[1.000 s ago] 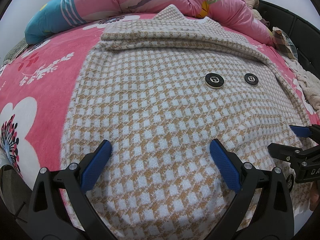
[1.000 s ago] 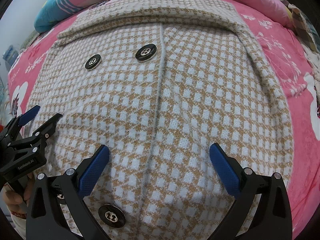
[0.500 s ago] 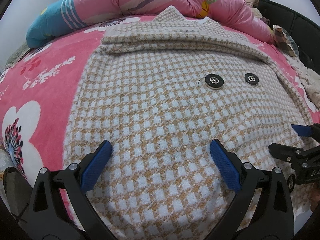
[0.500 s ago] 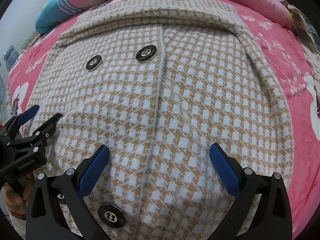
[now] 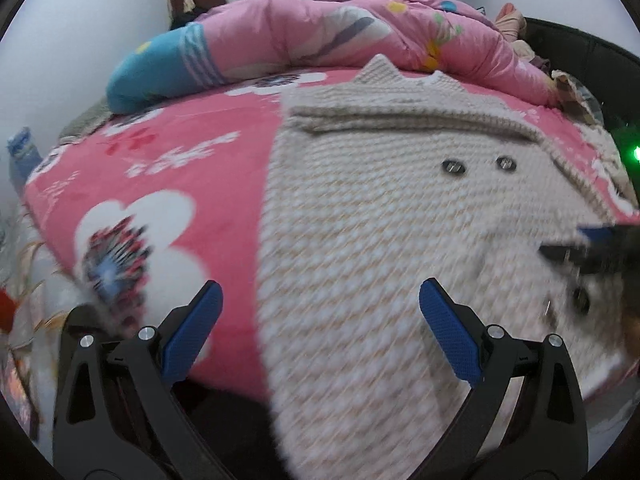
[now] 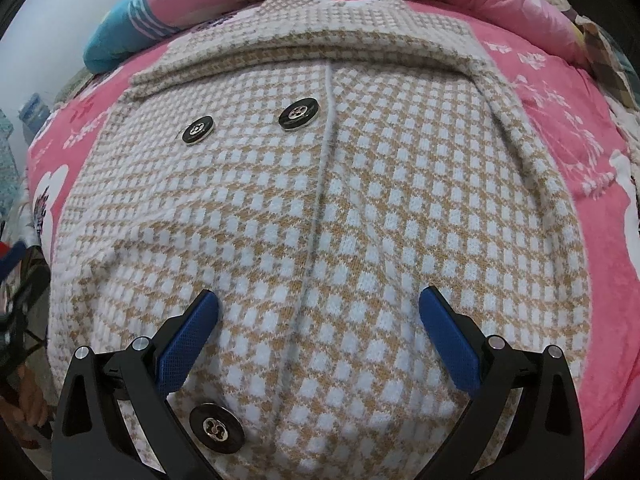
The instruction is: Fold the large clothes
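Observation:
A tan-and-white checked knit coat with black buttons lies flat on a pink bed, collar at the far end; the blurred left wrist view shows the coat too. My left gripper hangs open over the coat's left hem edge and the bedside, holding nothing. My right gripper stands open above the coat's lower middle, a button just under its left finger. The right gripper shows blurred at the left wrist view's right edge.
A pink floral blanket covers the bed. A rolled pink quilt with a blue end lies along the far side. A dark bed frame and checked fabric sit at the right. A hand is at the left edge.
My left gripper has swung left and back fast, now partly off the coat's edge, with the view blurred. The right gripper has barely shifted. Both stay open.

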Demonstrator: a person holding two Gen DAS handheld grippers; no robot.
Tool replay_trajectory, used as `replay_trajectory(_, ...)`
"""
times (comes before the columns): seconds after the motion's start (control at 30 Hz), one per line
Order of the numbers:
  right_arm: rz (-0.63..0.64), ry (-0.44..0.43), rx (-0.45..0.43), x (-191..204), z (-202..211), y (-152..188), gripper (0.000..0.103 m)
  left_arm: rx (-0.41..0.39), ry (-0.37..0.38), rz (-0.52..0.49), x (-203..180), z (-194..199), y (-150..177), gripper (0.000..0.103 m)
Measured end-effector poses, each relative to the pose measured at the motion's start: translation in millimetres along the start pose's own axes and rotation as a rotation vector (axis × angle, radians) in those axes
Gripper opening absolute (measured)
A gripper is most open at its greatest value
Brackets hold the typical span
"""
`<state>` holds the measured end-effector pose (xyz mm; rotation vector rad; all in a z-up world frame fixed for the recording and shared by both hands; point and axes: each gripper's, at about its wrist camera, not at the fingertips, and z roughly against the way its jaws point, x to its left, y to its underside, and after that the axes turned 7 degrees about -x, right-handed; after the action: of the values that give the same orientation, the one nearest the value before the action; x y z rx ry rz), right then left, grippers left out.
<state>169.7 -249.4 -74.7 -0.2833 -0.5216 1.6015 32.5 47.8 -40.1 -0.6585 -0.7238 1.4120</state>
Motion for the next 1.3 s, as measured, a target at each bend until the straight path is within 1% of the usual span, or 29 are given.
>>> replay_trajectory(0.03,0.002,-0.004,-0.007,-3.0,7.5,1.5,0.097,0.001,-0.006,-0.002,4.6,6.4,6.5,0.095)
replay_trajectory(0.13,0.008,-0.011,-0.024,-2.5,10.8,9.3,0.097,0.009,-0.014,0.009,21.8,25.4,28.1,0.095)
replay_trajectory(0.2,0.009,-0.017,-0.03,-4.3,16.0,14.0,0.097,0.003,-0.01,0.018,22.4,43.3,41.1,0.095)
replay_trajectory(0.27,0.012,-0.023,-0.032,-5.7,16.7,16.9,0.097,0.001,0.014,0.041,26.1,55.1,52.1,0.095)
replay_trajectory(0.3,0.014,-0.026,-0.033,-6.9,17.5,19.1,0.097,0.005,0.035,0.067,31.1,60.3,57.2,0.095)
replay_trajectory(0.37,0.016,-0.033,-0.036,-11.4,23.2,20.6,0.097,0.009,0.072,0.111,24.4,64.1,61.3,0.095)
replay_trajectory(0.4,0.018,-0.037,-0.038,-12.7,24.2,21.7,0.097,0.009,0.096,0.142,27.6,66.2,65.3,0.095)
replay_trajectory(0.47,0.022,-0.043,-0.043,-16.1,25.4,22.0,0.097,0.011,0.121,0.179,20.1,61.8,67.8,0.091)
replay_trajectory(0.53,0.025,-0.046,-0.047,-17.9,26.8,24.3,0.097,0.026,0.152,0.213,18.8,55.7,69.8,0.076)
replay_trajectory(0.6,0.024,-0.045,-0.047,-17.8,27.3,25.7,0.097,0.044,0.181,0.239,17.8,44.5,69.2,0.071)
replay_trajectory(0.63,0.024,-0.046,-0.046,-18.8,27.7,26.7,0.097,0.052,0.184,0.246,15.5,40.6,69.8,0.067)
replay_trajectory(0.7,0.024,-0.046,-0.048,-18.2,27.9,27.2,0.097,0.069,0.2,0.263,16.8,30.2,68.7,0.062)
replay_trajectory(0.77,0.025,-0.048,-0.049,-18.8,29.0,28.9,0.097,0.081,0.203,0.277,19.3,21.8,67.5,0.061)
replay_trajectory(0.93,0.026,-0.048,-0.05,-18.7,29.5,28.5,0.097,0.121,0.272,0.337,26.0,-2.7,58.2,0.061)
replay_trajectory(1.0,0.026,-0.048,-0.049,-18.7,29.3,28.2,0.097,0.134,0.277,0.354,27.8,-12.1,54.1,0.061)
replay_trajectory(1.13,0.026,-0.047,-0.046,-19.4,29.6,29.4,0.097,0.2,0.307,0.402,30.2,-34.7,52.0,0.061)
replay_trajectory(1.3,0.028,-0.048,-0.05,-20.1,29.4,28.1,0.097,0.214,0.334,0.406,27.3,-35.2,51.1,0.061)
